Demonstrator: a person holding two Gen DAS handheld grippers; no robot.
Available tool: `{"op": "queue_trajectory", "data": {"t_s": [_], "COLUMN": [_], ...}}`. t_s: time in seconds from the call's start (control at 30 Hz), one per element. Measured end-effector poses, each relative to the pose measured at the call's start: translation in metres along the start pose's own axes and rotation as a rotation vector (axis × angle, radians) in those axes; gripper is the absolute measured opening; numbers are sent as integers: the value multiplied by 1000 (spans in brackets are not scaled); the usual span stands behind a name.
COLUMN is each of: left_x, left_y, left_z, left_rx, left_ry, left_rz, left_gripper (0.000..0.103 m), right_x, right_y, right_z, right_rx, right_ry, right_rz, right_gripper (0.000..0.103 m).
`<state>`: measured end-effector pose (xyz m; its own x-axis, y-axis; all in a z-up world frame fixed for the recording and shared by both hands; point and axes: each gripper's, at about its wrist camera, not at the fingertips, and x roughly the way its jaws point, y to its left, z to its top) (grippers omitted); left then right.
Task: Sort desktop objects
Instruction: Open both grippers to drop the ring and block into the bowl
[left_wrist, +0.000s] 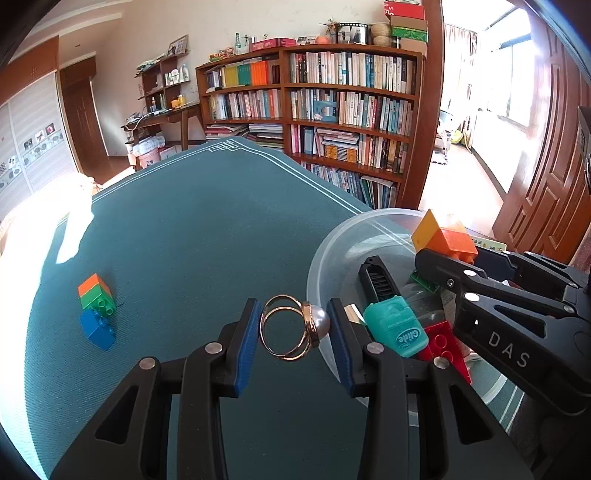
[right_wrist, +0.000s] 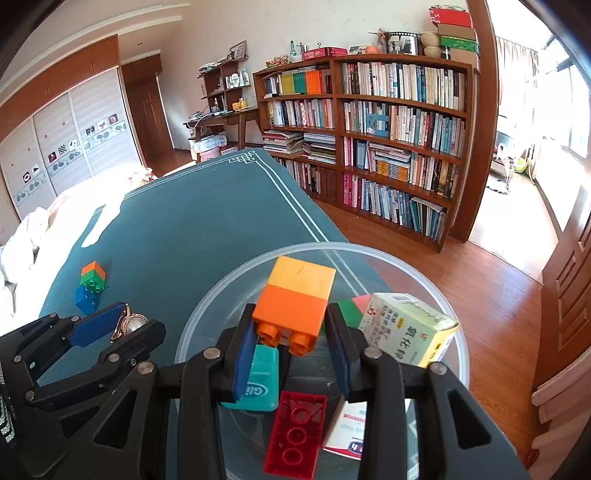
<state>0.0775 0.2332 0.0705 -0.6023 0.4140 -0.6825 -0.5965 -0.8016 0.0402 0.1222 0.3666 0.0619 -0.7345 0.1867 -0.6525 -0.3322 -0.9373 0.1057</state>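
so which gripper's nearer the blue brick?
Left. The left gripper, holding the ring, sits just right of the blue brick; the right gripper is over the bowl.

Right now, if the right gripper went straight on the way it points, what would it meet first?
Probably the bowl's far wall. The right gripper holds the orange-yellow block over the bowl, pointing across it; depth is unclear, so it might pass above the rim.

Teal-clothed table (left_wrist: 192, 229), toy bricks (left_wrist: 96, 310), clear bowl (left_wrist: 325, 251)
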Motion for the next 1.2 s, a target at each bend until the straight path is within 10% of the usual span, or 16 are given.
{"op": "queue_trajectory", "data": {"t_s": [0.83, 0.97, 1.2], "left_x": [18, 22, 20], "left_y": [-30, -31, -24], "left_z": [15, 14, 11], "left_rx": [41, 16, -10], "left_ry": [1, 25, 21], "left_rz": [-87, -150, -145], "left_gripper": [40, 60, 60], "right_x": [-12, -12, -13], "right_y": [-24, -28, -25], "right_z": [-2, -1, -1], "right_rx": [33, 51, 41], "right_ry": [-7, -2, -6], "right_rz": [-68, -67, -67], "right_gripper": [41, 43, 43]}}
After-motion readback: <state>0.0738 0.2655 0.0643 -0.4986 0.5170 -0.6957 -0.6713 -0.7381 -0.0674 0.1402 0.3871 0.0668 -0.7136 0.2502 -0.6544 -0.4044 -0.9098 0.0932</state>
